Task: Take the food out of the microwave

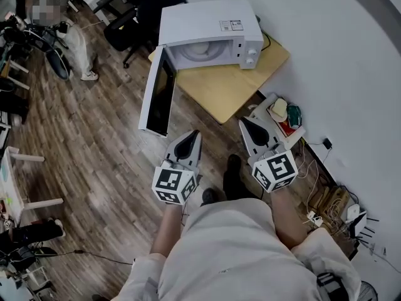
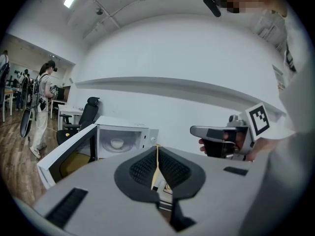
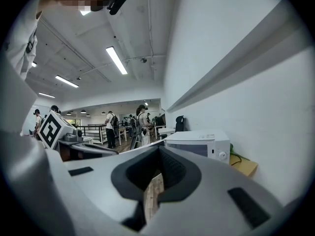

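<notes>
A white microwave (image 1: 210, 30) stands on a wooden table (image 1: 238, 89) against the wall, its door (image 1: 156, 93) swung wide open to the left. Inside it a white bowl (image 2: 117, 143) of food rests on the turntable. Both grippers are held side by side in front of the table, well short of the microwave and pointing toward it. My left gripper (image 1: 193, 133) is shut with nothing in it, and its pads (image 2: 157, 156) meet. My right gripper (image 1: 244, 122) is likewise shut and empty (image 3: 158, 154). The microwave (image 3: 197, 144) shows at the right of the right gripper view.
A black office chair (image 1: 135, 17) stands behind the microwave's left side. A person (image 1: 72, 39) stands at the far left. A low white stand (image 1: 282, 115) with small items sits beside the table on the right. Cables (image 1: 326, 199) lie along the wall.
</notes>
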The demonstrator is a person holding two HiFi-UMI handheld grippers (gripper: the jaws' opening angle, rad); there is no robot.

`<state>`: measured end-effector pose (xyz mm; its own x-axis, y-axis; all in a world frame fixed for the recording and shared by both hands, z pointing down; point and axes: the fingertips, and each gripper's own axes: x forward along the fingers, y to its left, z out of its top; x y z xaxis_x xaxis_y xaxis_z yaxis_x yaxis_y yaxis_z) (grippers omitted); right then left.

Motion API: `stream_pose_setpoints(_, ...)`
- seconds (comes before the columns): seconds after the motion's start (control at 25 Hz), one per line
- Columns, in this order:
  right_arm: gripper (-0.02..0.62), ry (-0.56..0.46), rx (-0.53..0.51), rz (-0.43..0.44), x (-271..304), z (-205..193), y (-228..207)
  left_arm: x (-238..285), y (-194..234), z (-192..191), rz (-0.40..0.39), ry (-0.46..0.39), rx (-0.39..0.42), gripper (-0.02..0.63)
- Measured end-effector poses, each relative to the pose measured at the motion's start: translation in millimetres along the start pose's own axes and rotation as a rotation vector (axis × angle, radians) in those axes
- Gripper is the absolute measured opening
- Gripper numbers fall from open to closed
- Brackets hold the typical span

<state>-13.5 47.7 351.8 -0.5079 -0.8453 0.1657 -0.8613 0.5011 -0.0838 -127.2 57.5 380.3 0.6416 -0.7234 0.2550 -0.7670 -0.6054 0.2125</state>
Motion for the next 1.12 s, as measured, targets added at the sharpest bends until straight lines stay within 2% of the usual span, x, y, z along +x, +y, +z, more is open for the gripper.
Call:
stream_pose_setpoints(0.28, 0.000, 0.010, 0.011, 0.034, 27.4, -3.4, -30.2, 49.0, -0.8, 3.7, -0.005, 0.032, -0.010, 0.011)
stream_pose_setpoints(0.92, 0.000, 0.030, 0.008, 0.103, 52.1, -7.4, -104.2, 122.6, -7.8, 13.8, 0.061, 0.037, -0.002, 0.012)
stream_pose_setpoints(1.12, 0.063, 0.043, 0.003, 0.131, 56.0, -13.3, -114.7, 136.7, -13.3, 11.4, 0.082, 0.039, 0.001, 0.014)
